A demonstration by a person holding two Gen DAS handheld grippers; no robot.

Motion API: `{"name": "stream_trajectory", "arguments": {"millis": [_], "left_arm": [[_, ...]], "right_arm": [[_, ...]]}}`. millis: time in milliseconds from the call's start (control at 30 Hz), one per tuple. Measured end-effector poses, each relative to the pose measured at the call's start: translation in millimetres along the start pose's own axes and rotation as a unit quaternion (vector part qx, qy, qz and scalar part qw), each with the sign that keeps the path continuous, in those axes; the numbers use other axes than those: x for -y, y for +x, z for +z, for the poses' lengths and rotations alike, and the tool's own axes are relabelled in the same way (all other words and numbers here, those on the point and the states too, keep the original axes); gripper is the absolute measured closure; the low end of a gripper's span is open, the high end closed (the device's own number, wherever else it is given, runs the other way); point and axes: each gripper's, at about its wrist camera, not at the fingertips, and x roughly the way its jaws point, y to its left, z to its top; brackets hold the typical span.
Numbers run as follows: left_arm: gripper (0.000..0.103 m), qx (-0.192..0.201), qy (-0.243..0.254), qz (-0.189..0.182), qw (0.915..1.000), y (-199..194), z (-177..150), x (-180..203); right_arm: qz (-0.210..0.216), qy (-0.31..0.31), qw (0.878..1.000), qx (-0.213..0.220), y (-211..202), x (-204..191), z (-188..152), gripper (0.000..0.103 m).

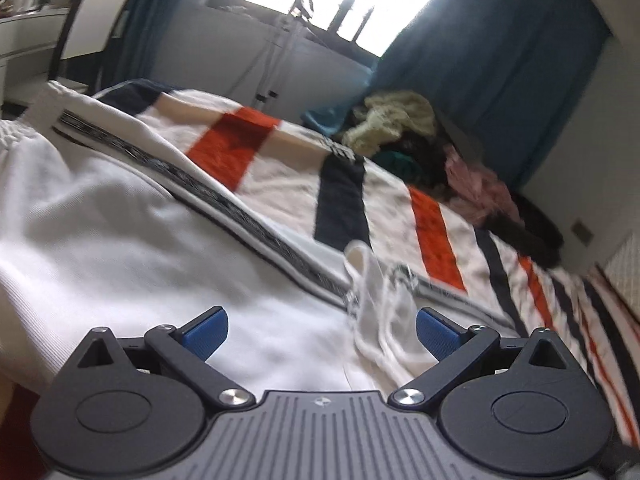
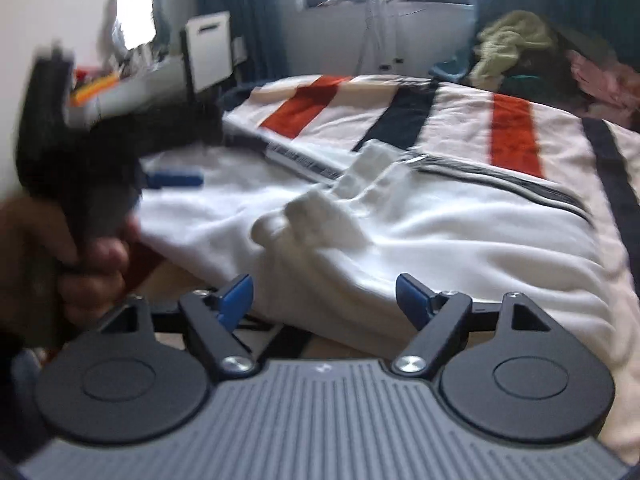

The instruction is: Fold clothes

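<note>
Striped bedspread (image 2: 460,120) (teal curtains (image 1: 500,60) behind)

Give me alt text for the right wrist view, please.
The right tongs, open and holding nothing, hover over a white garment spread on a striped bedspread. At left, a hand holds the left tongs above the garment's edge.

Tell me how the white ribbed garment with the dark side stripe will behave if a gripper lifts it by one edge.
The white ribbed garment will probably drape and sag: it lies in soft wrinkles on the striped blanket. Its white drawstrings look loose, so they would likely dangle. It seems light, though thick enough to bunch.
</note>
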Motion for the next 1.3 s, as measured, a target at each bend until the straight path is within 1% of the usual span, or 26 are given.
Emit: {"name": "stream_trajectory", "arguments": {"millis": [67,133,200,267,333,400,467,500,567,633,733,833,967,1033,1100,1167,1233,1267,1300], "left_arm": [[0.002,-0.010,0.022,-0.005,0.9997,2.9,-7.5,8.5],[0.002,-0.024,0.046,0.018,0.9985,7.3,-15.8,15.9],[0.003,-0.034,0.063,0.042,0.9965,9.9,-23.4,18.2],[0.003,-0.041,0.070,0.059,0.9949,10.4,-29.6,17.5],[0.003,-0.048,0.074,0.073,0.9934,10.4,-34.3,16.7],[0.003,-0.055,0.078,0.086,0.9917,10.4,-39.0,15.9],[0.003,-0.062,0.090,0.097,0.9892,11.8,-42.8,17.1],[0.003,-0.065,0.098,0.103,0.9877,12.4,-44.5,17.9],[0.002,-0.068,0.110,0.110,0.9855,12.9,-47.6,20.2],[0.002,-0.069,0.116,0.113,0.9844,11.9,-48.6,21.5],[0.003,-0.068,0.119,0.109,0.9845,7.0,-46.9,22.9],[0.003,-0.053,0.116,0.086,0.9881,-7.1,-42.1,25.8],[0.003,-0.013,0.087,0.016,0.9960,-30.0,-32.6,26.5],[0.003,0.007,0.071,-0.020,0.9972,-38.5,-29.3,25.8],[0.003,0.015,0.064,-0.051,0.9966,-40.7,-27.9,28.4],[0.006,0.005,0.058,-0.079,0.9952,-35.0,-28.1,32.3],[0.012,-0.008,0.054,-0.104,0.9931,-26.4,-29.1,36.7],[0.014,-0.013,0.060,-0.112,0.9918,-21.7,-30.3,40.3],[0.019,-0.013,0.075,-0.122,0.9897,-18.0,-31.8,45.6]], "right_arm": [[-0.036,0.027,0.999,0.018,-10.6,15.2,1.1,0.023],[-0.080,0.059,0.994,0.033,-17.7,32.3,1.2,0.023],[-0.123,0.094,0.987,0.044,-20.2,51.1,-2.3,0.023],[-0.140,0.116,0.981,0.066,-23.9,66.5,-12.3,0.023],[-0.158,0.155,0.972,0.079,-26.8,81.6,-23.5,0.023],[-0.171,0.182,0.965,0.084,-27.3,91.6,-30.7,0.023],[-0.188,0.185,0.961,0.081,-23.5,97.9,-34.2,0.024],[-0.199,0.183,0.960,0.076,-19.7,100.1,-36.1,0.024],[-0.207,0.193,0.958,0.053,-10.5,106.3,-45.0,0.024],[-0.201,0.222,0.954,0.030,0.2,115.2,-56.2,0.024],[-0.183,0.263,0.947,0.029,4.2,125.0,-64.9,0.023],[-0.181,0.268,0.946,0.030,1.4,125.2,-65.1,0.024],[-0.185,0.267,0.945,0.029,-0.6,122.3,-64.7,0.024],[-0.187,0.266,0.945,0.029,-1.1,121.9,-63.2,0.024],[-0.189,0.265,0.945,0.029,-1.0,121.8,-61.9,0.024],[-0.190,0.268,0.944,0.028,-0.2,122.5,-61.4,0.024],[-0.190,0.271,0.943,0.029,0.4,123.0,-60.9,0.024],[-0.189,0.273,0.943,0.030,0.6,123.3,-61.0,0.024],[-0.189,0.274,0.942,0.030,0.8,123.6,-61.1,0.024]]}}
